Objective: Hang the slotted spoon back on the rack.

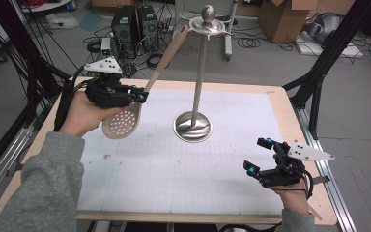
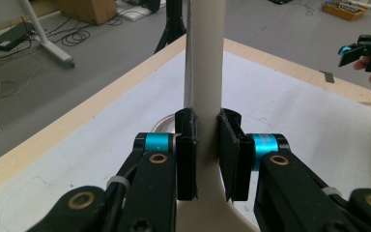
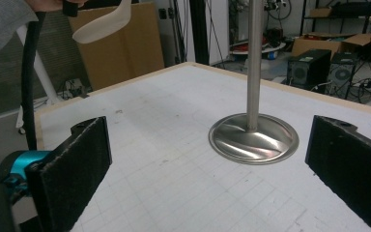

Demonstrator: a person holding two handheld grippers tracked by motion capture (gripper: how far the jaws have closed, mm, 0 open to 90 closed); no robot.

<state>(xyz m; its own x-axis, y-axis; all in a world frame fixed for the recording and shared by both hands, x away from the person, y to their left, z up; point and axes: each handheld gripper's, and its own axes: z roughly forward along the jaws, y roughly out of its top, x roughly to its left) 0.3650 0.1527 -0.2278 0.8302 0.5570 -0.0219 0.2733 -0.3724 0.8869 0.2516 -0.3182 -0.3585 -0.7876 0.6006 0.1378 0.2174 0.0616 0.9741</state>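
Note:
A beige slotted spoon (image 1: pixel 125 118) with a long handle is held up in the air at the table's left. My left gripper (image 1: pixel 141 95) is shut on its handle (image 2: pixel 204 87) just above the perforated bowl. The handle's tip reaches up to the hooks at the top of a steel utensil stand (image 1: pixel 202 67). The stand's round base (image 3: pixel 254 138) sits mid-table. My right gripper (image 1: pixel 258 157) is open with nothing between its pads, low over the table's right front. The spoon's bowl (image 3: pixel 104 24) shows at the top left of the right gripper view.
A white gridded mat (image 1: pixel 183 159) covers the wooden table (image 1: pixel 290 121). Black frame legs (image 1: pixel 319 72) stand at the right, and computers, cables and cardboard boxes (image 1: pixel 280 17) lie on the floor behind. The other hand's gripper (image 2: pixel 364 50) shows at the far right of the left gripper view.

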